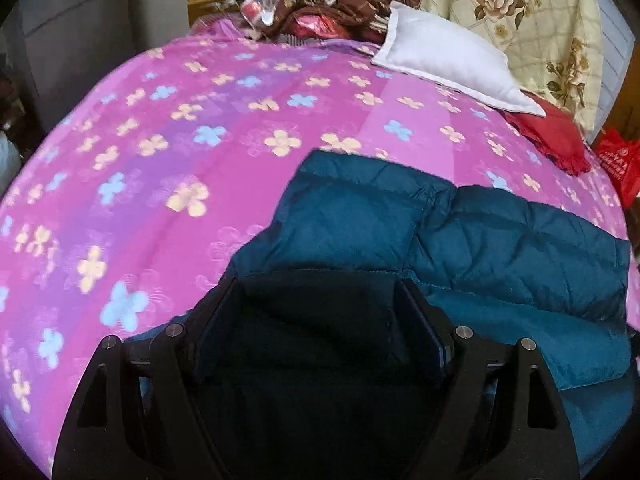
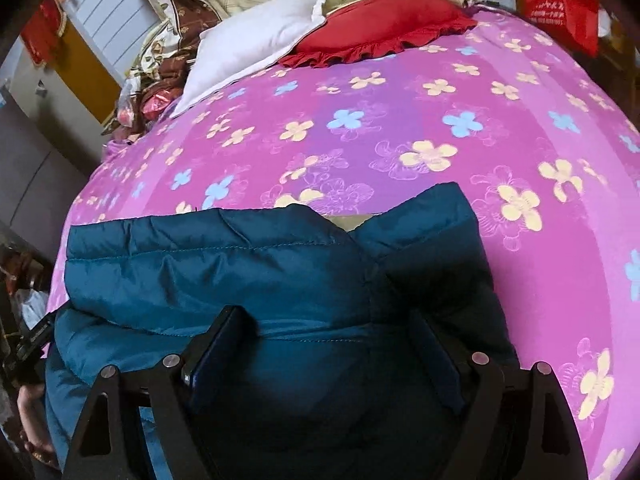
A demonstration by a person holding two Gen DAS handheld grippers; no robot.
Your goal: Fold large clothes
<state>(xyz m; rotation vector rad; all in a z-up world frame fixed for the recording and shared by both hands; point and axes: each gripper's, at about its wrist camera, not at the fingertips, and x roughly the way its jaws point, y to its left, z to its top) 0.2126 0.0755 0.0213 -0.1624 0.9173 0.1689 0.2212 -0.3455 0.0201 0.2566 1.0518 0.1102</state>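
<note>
I count one teal quilted jacket (image 1: pixel 500 240), lying folded on the near edge of the bed (image 1: pixel 180 160), whose pink sheet is printed with yellow and blue flowers. My left hand-held gripper (image 1: pixel 316 284) and right hand-held gripper (image 2: pixel 332 316) both stand spread wide over it. One white pillow (image 2: pixel 256 36), one red cushion (image 2: pixel 376 28), one red bag (image 2: pixel 560 8) with unreadable white print

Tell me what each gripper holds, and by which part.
Nothing clearly held. Both the left gripper and right gripper stand open over the teal puffer jacket, fabric between the fingers, unclamped.
</note>
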